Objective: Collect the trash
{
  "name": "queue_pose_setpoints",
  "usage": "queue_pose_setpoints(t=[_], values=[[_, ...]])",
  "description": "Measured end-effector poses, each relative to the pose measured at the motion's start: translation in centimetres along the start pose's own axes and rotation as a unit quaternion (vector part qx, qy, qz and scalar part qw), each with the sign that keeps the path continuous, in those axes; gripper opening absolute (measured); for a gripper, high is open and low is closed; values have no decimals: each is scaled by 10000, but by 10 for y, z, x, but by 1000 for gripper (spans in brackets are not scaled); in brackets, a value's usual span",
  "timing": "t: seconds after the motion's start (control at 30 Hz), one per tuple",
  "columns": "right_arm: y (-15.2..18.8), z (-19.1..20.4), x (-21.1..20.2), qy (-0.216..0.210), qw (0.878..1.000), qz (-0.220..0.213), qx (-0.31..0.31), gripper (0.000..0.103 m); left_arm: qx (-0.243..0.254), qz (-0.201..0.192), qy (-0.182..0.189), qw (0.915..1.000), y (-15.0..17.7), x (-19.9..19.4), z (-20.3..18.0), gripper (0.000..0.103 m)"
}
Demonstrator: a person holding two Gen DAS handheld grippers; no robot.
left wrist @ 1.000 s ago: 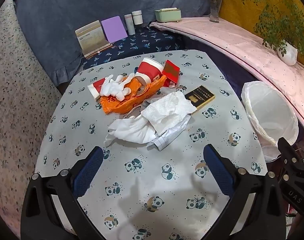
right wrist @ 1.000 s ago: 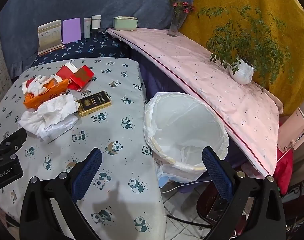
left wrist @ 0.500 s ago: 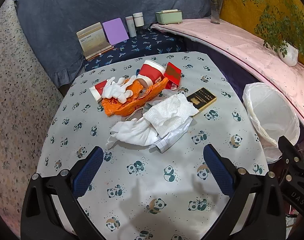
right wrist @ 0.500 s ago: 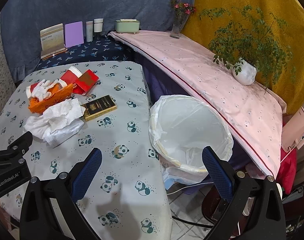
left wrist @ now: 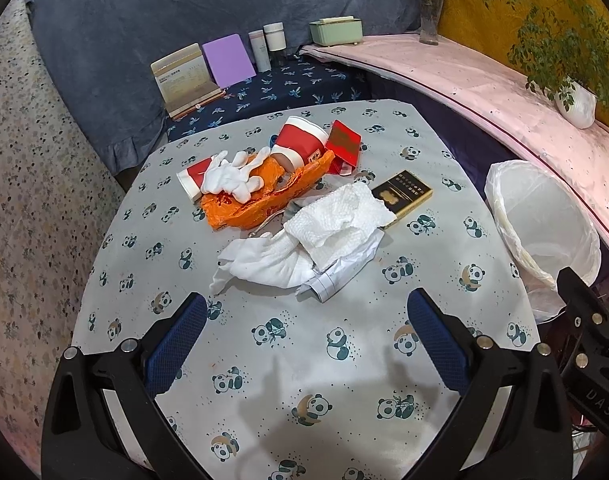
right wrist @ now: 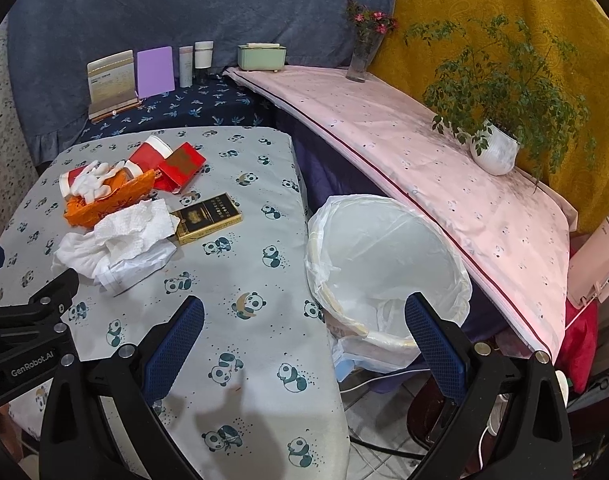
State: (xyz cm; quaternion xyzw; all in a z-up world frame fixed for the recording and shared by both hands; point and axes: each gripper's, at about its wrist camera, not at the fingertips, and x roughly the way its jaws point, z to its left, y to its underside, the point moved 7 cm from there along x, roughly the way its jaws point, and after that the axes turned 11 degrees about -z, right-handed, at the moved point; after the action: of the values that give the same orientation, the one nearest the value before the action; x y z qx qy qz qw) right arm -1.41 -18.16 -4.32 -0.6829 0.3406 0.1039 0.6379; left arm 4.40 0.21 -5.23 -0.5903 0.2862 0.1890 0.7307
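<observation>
A pile of trash lies on the panda-print table: crumpled white tissues, an orange wrapper, a red paper cup, a red box and a black-and-gold box. The same pile shows at the left of the right wrist view, with the tissues nearest. My left gripper is open and empty, above the table in front of the tissues. My right gripper is open and empty, over the table's right edge beside the white-lined trash bin, which also shows in the left wrist view.
A pink-covered bench runs behind the bin with a potted plant and a flower vase. A dark blue shelf at the back holds a card stand, a purple card, bottles and a green box.
Both grippers have drawn back and risen a little, so the table and pile look smaller and farther. Nothing on the table has moved.
</observation>
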Motion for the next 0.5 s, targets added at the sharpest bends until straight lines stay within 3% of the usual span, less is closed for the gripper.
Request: queue_pose_setpoints(t=[0.5], values=[[-2, -4, -3, -74, 9998, -105, 170, 96, 89, -21, 8, 10000, 6, -1, -8, 96]])
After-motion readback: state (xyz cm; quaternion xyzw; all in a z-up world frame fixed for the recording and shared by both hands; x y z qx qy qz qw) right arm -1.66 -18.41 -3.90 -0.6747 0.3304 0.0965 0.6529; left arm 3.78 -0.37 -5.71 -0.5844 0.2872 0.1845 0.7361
